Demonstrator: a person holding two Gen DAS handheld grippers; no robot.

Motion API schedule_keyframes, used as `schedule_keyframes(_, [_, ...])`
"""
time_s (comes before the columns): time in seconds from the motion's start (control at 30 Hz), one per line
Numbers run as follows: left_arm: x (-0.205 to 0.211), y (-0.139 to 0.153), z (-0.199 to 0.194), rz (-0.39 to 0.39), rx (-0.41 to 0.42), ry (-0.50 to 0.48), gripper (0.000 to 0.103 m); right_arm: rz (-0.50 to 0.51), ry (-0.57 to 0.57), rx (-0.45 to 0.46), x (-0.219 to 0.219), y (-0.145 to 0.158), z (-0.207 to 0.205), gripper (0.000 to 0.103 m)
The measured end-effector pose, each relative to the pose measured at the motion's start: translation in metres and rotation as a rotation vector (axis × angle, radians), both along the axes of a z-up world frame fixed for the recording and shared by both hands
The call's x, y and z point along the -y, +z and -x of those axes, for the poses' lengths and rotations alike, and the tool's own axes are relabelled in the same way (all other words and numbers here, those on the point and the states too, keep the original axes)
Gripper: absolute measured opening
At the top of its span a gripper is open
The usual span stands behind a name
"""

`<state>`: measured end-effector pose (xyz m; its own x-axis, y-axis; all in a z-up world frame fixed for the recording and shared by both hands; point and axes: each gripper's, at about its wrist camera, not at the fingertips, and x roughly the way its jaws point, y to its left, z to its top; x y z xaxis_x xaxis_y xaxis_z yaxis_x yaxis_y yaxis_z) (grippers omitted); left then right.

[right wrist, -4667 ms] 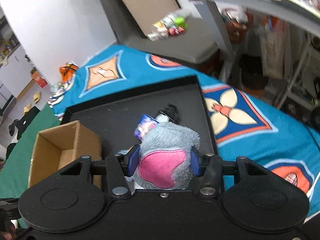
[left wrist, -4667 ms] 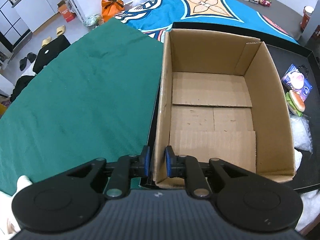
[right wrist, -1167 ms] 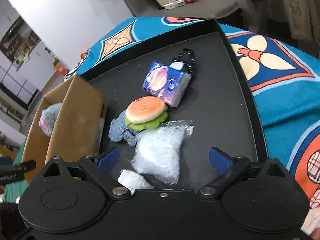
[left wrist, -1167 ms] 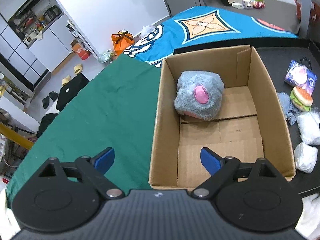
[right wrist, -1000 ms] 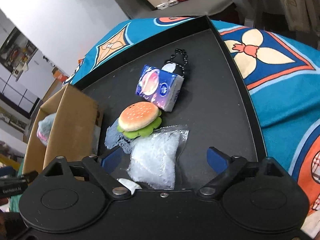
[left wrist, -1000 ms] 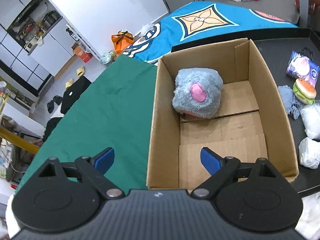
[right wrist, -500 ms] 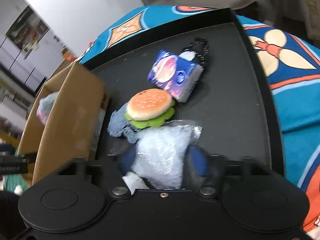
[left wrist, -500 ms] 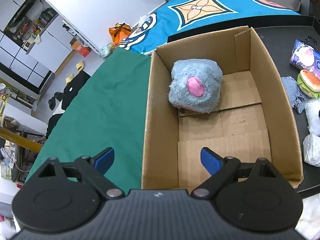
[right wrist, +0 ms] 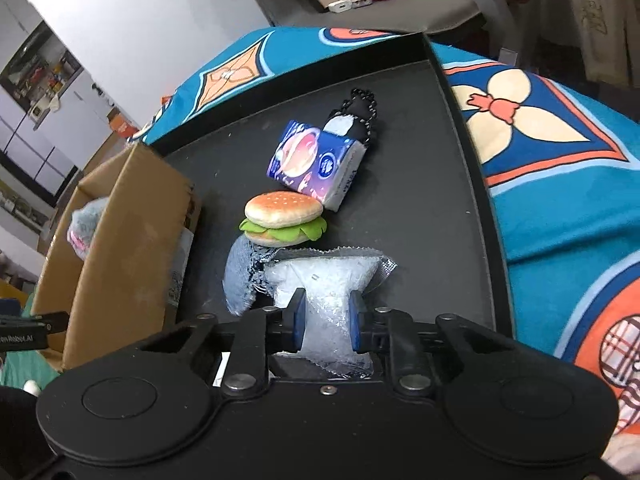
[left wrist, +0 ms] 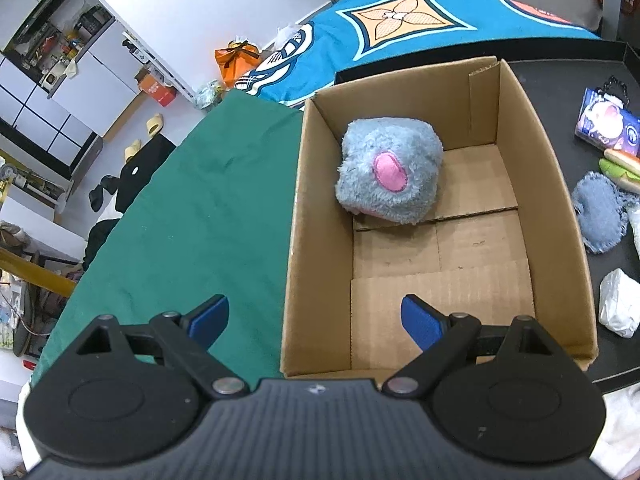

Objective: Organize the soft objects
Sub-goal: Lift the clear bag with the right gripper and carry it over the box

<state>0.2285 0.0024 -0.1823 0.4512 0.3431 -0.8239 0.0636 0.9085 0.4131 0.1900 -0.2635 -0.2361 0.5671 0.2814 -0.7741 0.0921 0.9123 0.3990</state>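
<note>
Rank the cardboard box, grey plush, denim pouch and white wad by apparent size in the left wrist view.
1. cardboard box
2. grey plush
3. denim pouch and white wad: look alike, both near the distorted edge, so unranked.

From my left camera the plush burger (left wrist: 624, 166) at three o'clock is cut off by the edge. On the right camera, the box wall (right wrist: 132, 240) hides most of the grey plush (right wrist: 86, 224), and the clear bag (right wrist: 326, 280) covers part of the denim pouch (right wrist: 240, 276).
</note>
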Motion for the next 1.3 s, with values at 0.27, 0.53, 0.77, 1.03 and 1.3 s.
schedule_keyframes(0.27, [-0.004,0.005,0.005,0.021,0.036,0.004,0.092,0.025,-0.017,0.042,0.002,0.019,0.002,0.020])
schedule_keyframes(0.53, [-0.013,0.009,0.006,0.072,0.055,0.025,0.092,0.036,-0.026,0.098,-0.001,0.041,0.002,0.021])
schedule_keyframes(0.77, [-0.019,0.012,0.009,0.096,0.073,0.042,0.092,0.035,-0.006,0.137,-0.009,0.058,0.002,0.021])
schedule_keyframes(1.03, [-0.021,0.015,0.012,0.102,0.096,0.031,0.092,0.043,0.021,0.184,-0.023,0.074,0.000,0.021])
schedule_keyframes(1.3, [-0.025,0.020,0.018,0.127,0.136,0.026,0.089,0.058,0.047,0.214,-0.041,0.085,-0.002,0.021])
